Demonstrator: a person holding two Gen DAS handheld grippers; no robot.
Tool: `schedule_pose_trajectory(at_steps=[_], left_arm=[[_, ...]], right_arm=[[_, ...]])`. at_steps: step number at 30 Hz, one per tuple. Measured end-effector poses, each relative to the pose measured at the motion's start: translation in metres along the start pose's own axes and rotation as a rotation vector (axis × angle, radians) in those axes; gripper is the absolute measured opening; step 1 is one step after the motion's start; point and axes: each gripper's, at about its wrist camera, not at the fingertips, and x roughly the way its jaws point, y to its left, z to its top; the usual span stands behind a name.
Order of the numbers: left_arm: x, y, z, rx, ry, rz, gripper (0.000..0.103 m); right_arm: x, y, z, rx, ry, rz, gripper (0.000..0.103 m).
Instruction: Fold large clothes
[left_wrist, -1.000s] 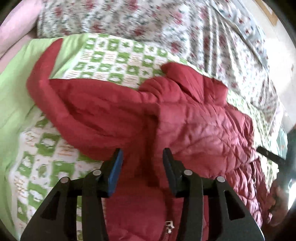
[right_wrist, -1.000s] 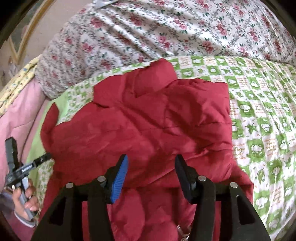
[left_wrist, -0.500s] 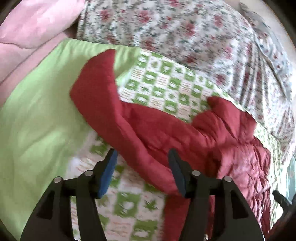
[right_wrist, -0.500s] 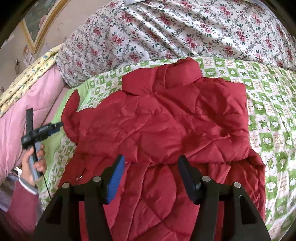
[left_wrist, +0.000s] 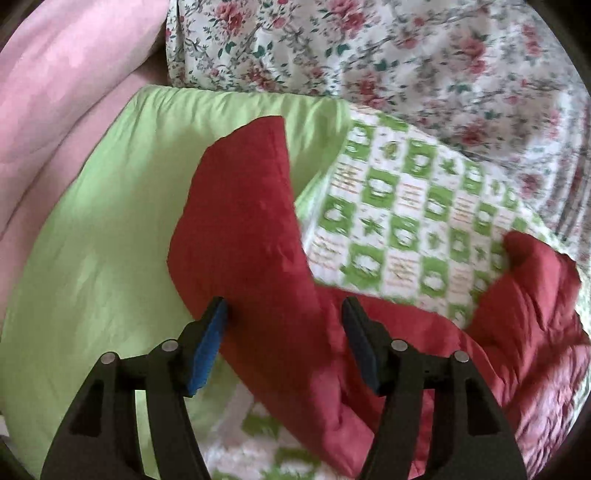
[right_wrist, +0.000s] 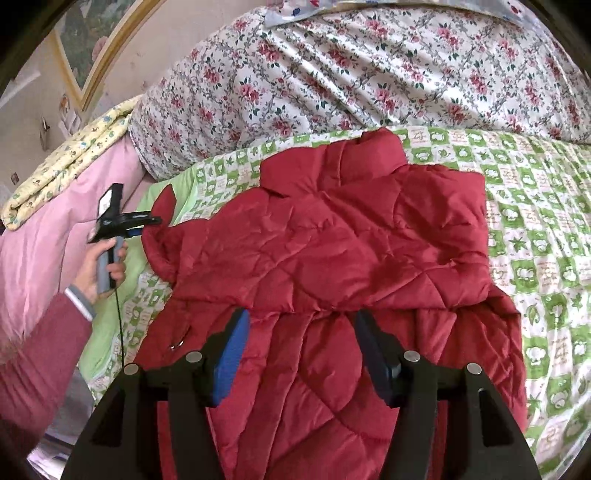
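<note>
**Left gripper swings onto the sleeve**

The left gripper (left_wrist: 282, 310), jaws wide, has shifted from the red quilted jacket's (right_wrist: 351, 258) body to its sleeve (left_wrist: 243, 206), which runs toward upper frame. Right gripper (right_wrist: 301, 326) gapes over the hem; collar points at the floral duvet (right_wrist: 369, 74).

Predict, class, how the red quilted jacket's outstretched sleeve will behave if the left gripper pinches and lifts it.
The sleeve will probably flop and drape, since it lies limp. The puffy red quilted jacket looks light for its bulk. Its smooth shell might slip between the open left gripper fingers.

Black two-finger grippers (left_wrist: 282, 314) with blue pads (right_wrist: 231, 363), silver screws; bare hand (right_wrist: 99, 262), maroon sleeve (right_wrist: 35, 362).
</note>
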Motion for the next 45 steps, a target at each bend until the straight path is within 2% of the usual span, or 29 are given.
schedule_pose_trajectory(at_steps=[3,5,8,13,17,20,30,35,40,45], left_arm=[[0.010,0.003,0.008,-0.010,0.006,0.019,0.059],[0.014,0.003,0.008,-0.004,0.015,0.008,0.015],[0.005,0.008,0.001,-0.047,-0.009,-0.043,0.007],[-0.038,0.007,-0.014,-0.100,-0.095,-0.152,0.006],[-0.088,-0.005,-0.035,-0.119,-0.199,-0.296,0.006],[-0.117,-0.020,-0.051,-0.119,-0.245,-0.394,0.006],[-0.162,-0.106,-0.094,0.020,-0.276,-0.588,0.006],[-0.169,-0.152,-0.110,0.106,-0.250,-0.639,0.006],[-0.166,-0.182,-0.127,0.156,-0.213,-0.663,0.006],[-0.154,-0.209,-0.143,0.250,-0.165,-0.609,0.006]], right_arm=[[-0.007,0.001,-0.001,-0.012,-0.009,-0.009,0.061],[-0.010,0.001,-0.002,-0.012,-0.014,-0.003,0.061],[-0.013,0.001,-0.003,-0.010,-0.028,0.003,0.061],[-0.012,0.001,-0.005,0.006,-0.029,0.028,0.061],[-0.010,0.004,-0.008,0.003,-0.024,0.032,0.061],[-0.008,0.004,-0.011,0.010,-0.017,0.034,0.061],[-0.013,-0.012,-0.012,0.046,-0.008,0.012,0.061],[-0.020,-0.026,-0.009,0.089,-0.023,0.019,0.061],[-0.023,-0.039,-0.007,0.130,-0.032,0.029,0.061],[-0.020,-0.050,-0.001,0.170,-0.043,0.029,0.063]])
